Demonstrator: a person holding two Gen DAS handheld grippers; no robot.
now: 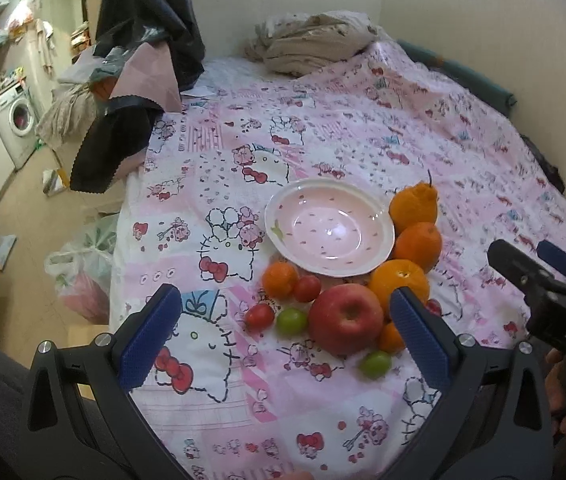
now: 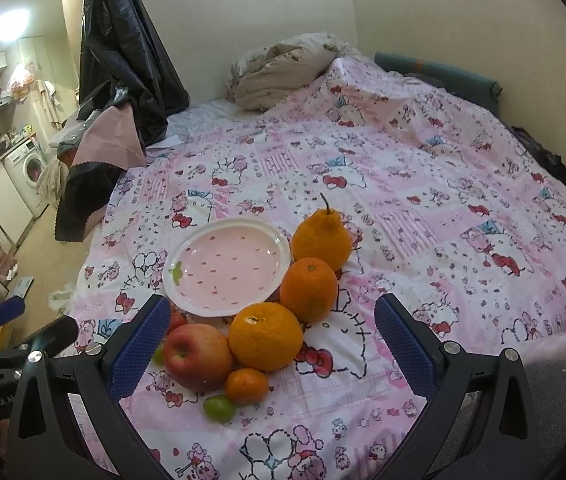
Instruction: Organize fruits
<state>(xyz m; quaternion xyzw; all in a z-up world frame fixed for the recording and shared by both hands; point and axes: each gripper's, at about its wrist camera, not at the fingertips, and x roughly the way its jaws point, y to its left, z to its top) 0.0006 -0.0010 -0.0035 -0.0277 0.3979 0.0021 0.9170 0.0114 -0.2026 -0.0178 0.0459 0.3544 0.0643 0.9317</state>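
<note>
An empty pink strawberry-print plate (image 1: pixel 329 226) (image 2: pixel 227 266) lies on the bed. Fruit lies around its near side: a red apple (image 1: pixel 345 318) (image 2: pixel 197 356), three large oranges (image 1: pixel 401 280) (image 2: pixel 265 336), one with a stem (image 1: pixel 413 204) (image 2: pixel 321 238), small tangerines (image 1: pixel 280 279) (image 2: pixel 246 386), two red tomatoes (image 1: pixel 307 288), and green plums (image 1: pixel 291 321) (image 2: pixel 219 408). My left gripper (image 1: pixel 287 344) is open and empty, hovering above the near fruit. My right gripper (image 2: pixel 273 354) is open and empty over the apple and oranges; it also shows at the right of the left wrist view (image 1: pixel 539 276).
The bed has a pink cartoon-print cover (image 1: pixel 363 128) (image 2: pixel 423 184). A crumpled beige blanket (image 1: pixel 311 40) (image 2: pixel 283 68) lies at the head by the wall. Dark clothes (image 1: pixel 139 40) hang at the bed's left edge. Bags (image 1: pixel 83 268) lie on the floor.
</note>
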